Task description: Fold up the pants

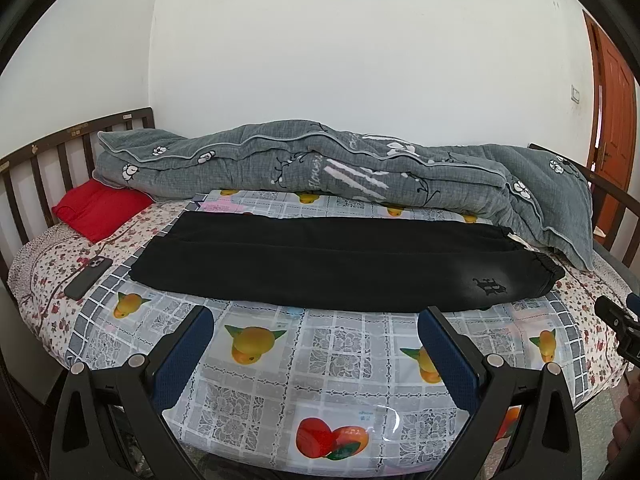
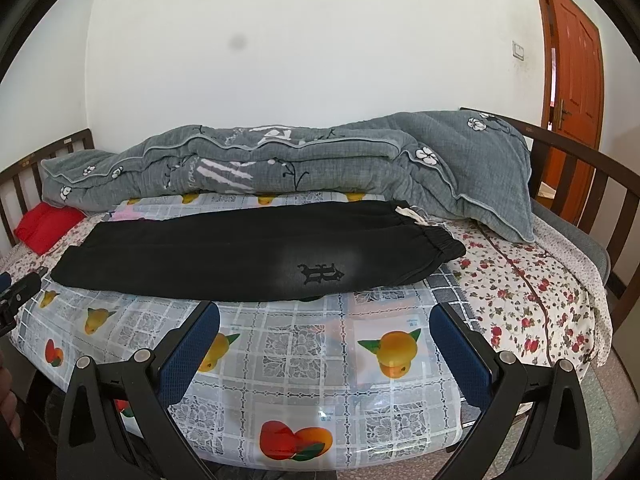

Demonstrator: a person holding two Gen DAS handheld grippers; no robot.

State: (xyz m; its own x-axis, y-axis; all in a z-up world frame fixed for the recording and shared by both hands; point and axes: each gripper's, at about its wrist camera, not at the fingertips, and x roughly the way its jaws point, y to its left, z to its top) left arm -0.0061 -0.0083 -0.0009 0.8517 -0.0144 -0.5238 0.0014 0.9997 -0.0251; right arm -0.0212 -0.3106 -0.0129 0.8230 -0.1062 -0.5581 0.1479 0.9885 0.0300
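Black pants [image 1: 320, 264] [image 2: 248, 256] lie flat across the bed, folded lengthwise with one leg over the other. The elastic waistband [image 2: 436, 248] is at the right and the leg cuffs at the left. A dark embroidered logo [image 2: 320, 273] sits near the waist. My left gripper [image 1: 316, 320] is open over the fruit-print cloth, just short of the pants' near edge. My right gripper [image 2: 326, 316] is also open, in front of the logo and apart from the fabric. Nothing is between either pair of blue pads.
A rolled grey quilt [image 1: 320, 168] lies behind the pants along the wall. A red cushion [image 1: 100, 208] and a dark phone [image 1: 88, 276] are at the left. Wooden rails [image 2: 580, 168] bound the bed ends. A fruit-print plastic cloth [image 1: 320, 380] covers the near side.
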